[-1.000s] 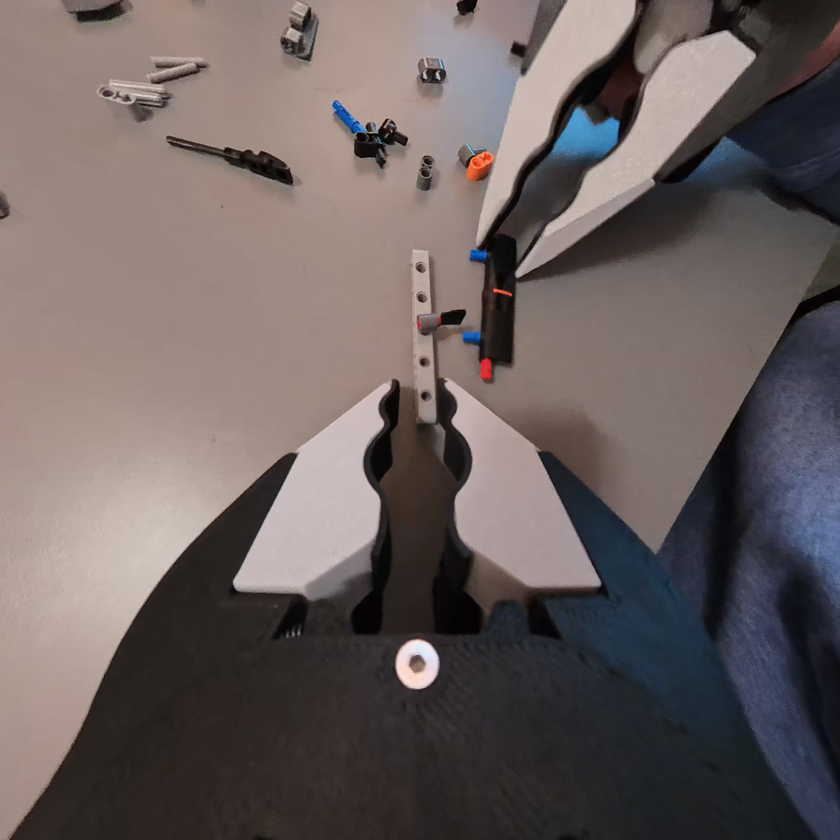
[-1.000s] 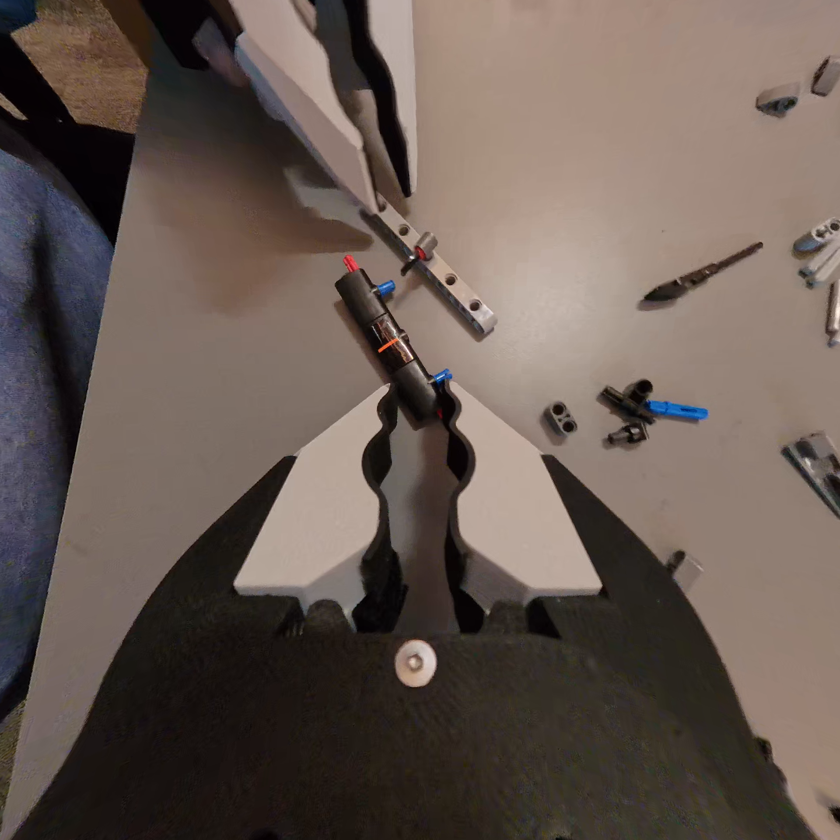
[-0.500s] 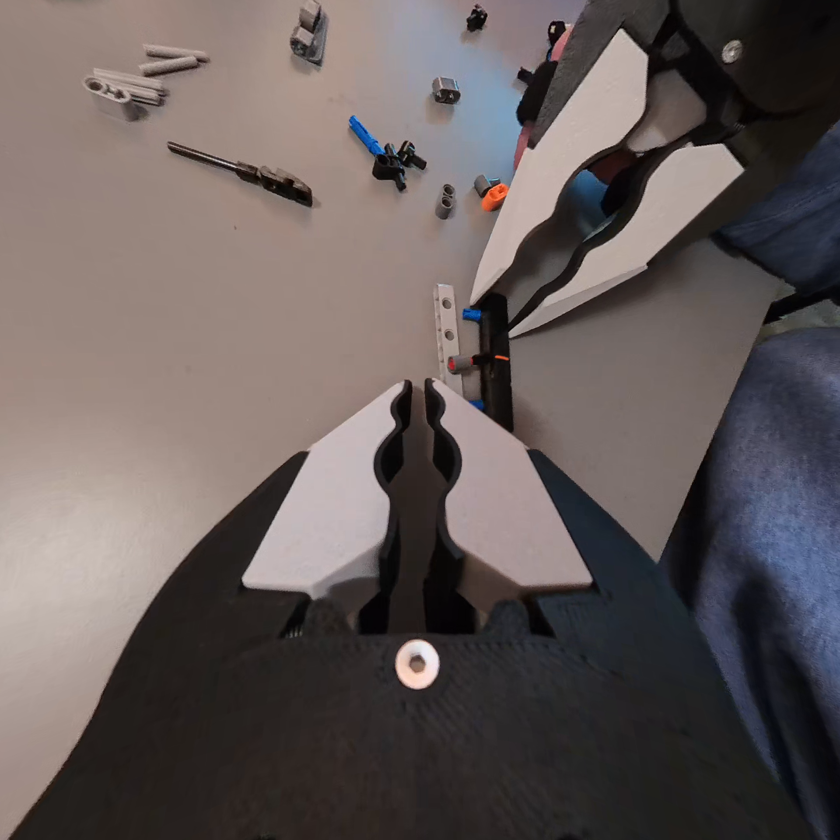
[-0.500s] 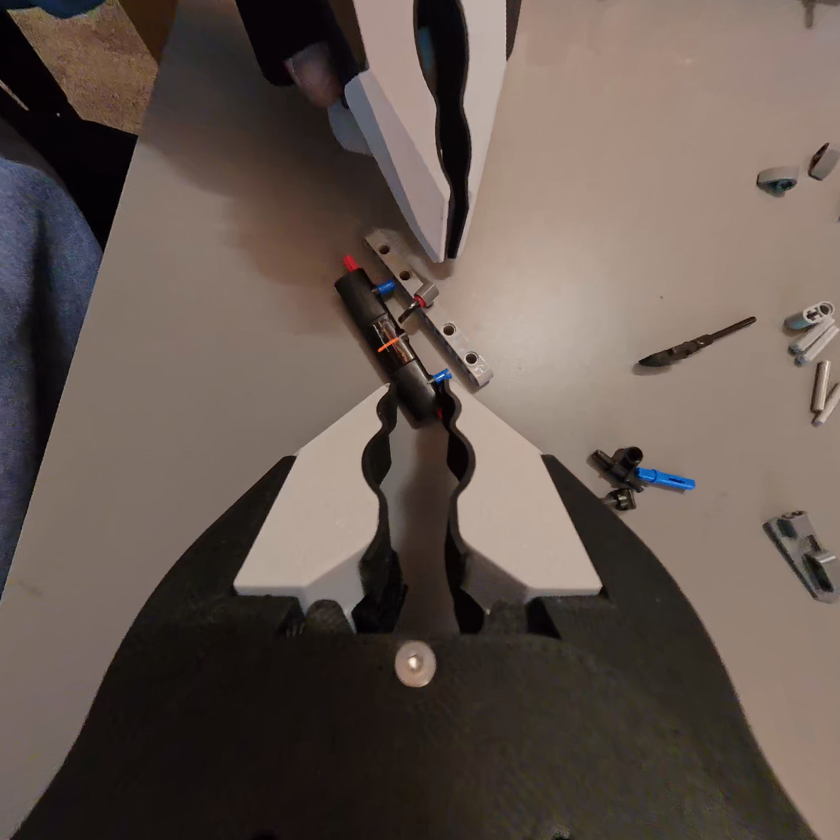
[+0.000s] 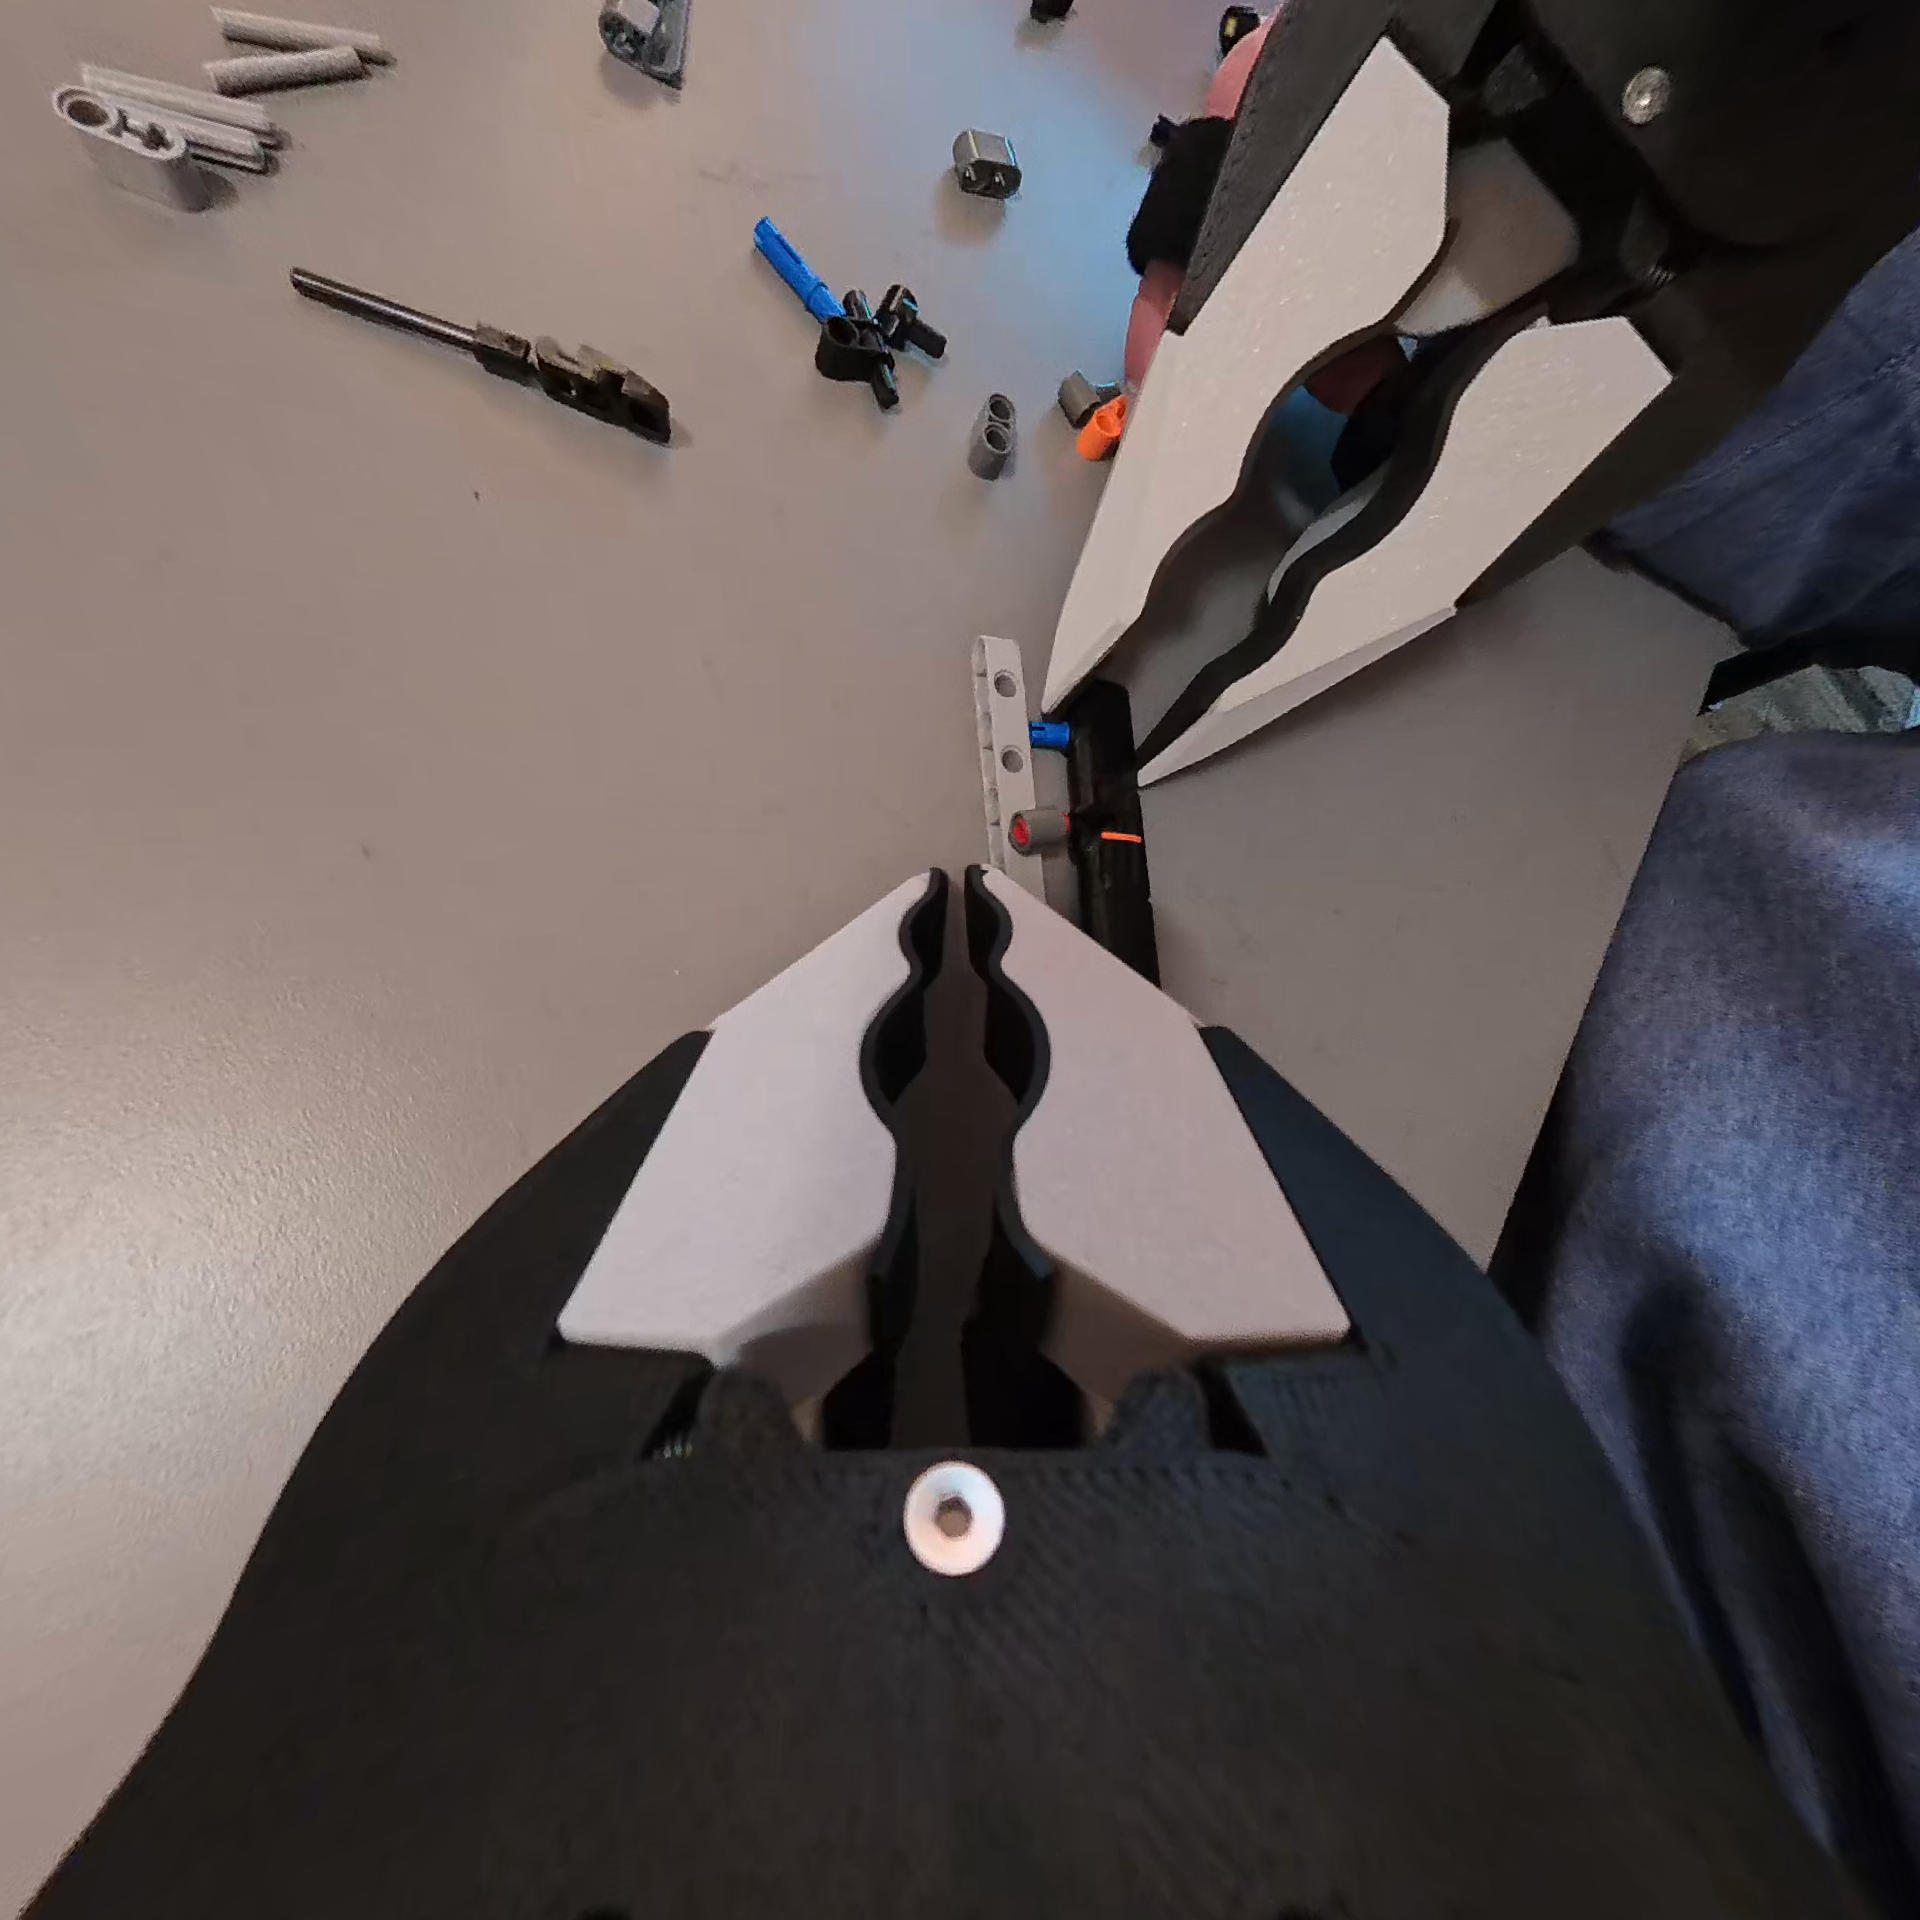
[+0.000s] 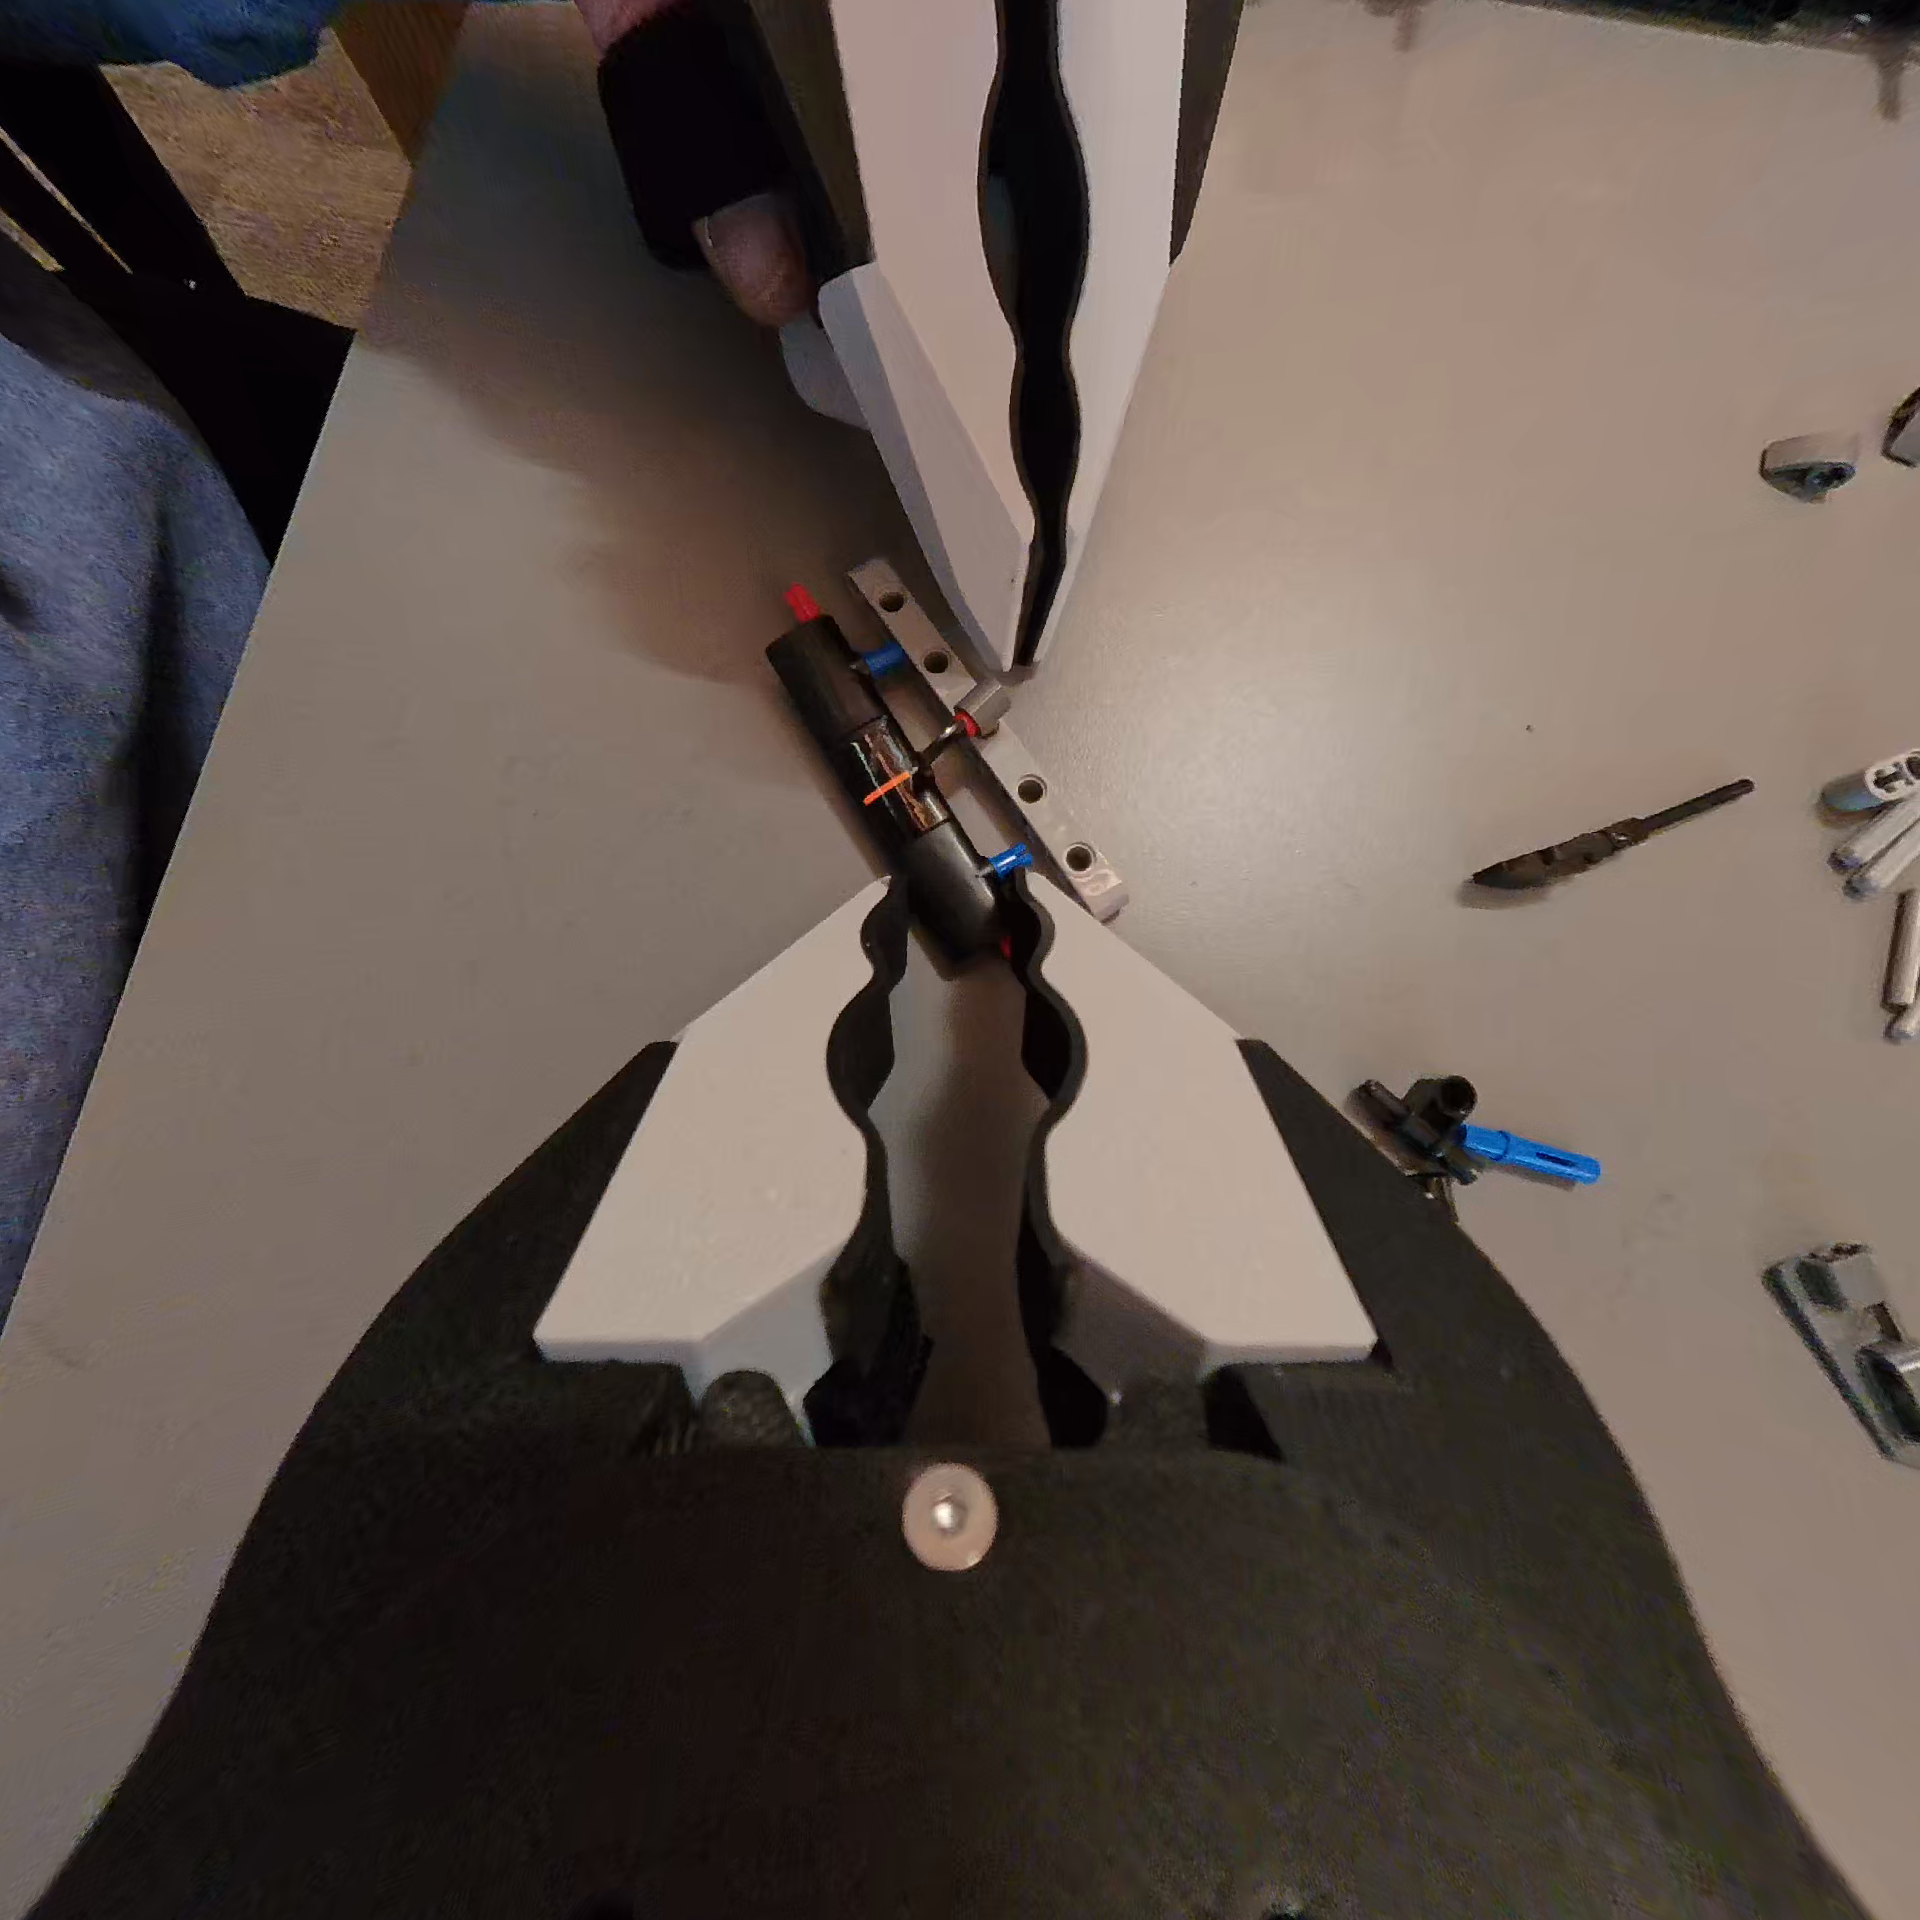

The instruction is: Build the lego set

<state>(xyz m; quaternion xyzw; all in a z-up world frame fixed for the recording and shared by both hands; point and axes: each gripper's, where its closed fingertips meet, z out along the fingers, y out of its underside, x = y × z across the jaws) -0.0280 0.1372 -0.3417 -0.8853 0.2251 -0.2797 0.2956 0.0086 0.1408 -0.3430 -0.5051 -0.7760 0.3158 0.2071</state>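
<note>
On the plain grey tabletop (image 6: 1455, 312) lies a black cylindrical lego assembly (image 6: 883, 779): a stubby black tube with a glossy middle section crossed by a thin orange band, a red pin at its far end, and two short blue pins (image 6: 883, 658) sticking out sideways. Just beside it, touching those pins, lies a long light-grey lego beam with a row of round holes (image 6: 1029, 790), carrying a small grey bush with a red centre (image 6: 977, 712).

The right gripper (image 6: 951, 914) has its grey fingers clamped around the near end of the black assembly. The left gripper (image 5: 956, 883) holds nothing, its tips almost together, poised at the outer side of the beam.

Loose parts lie farther out: a black rod-like piece (image 5: 488, 348) and a blue pin in black connectors (image 5: 842, 312).
</note>
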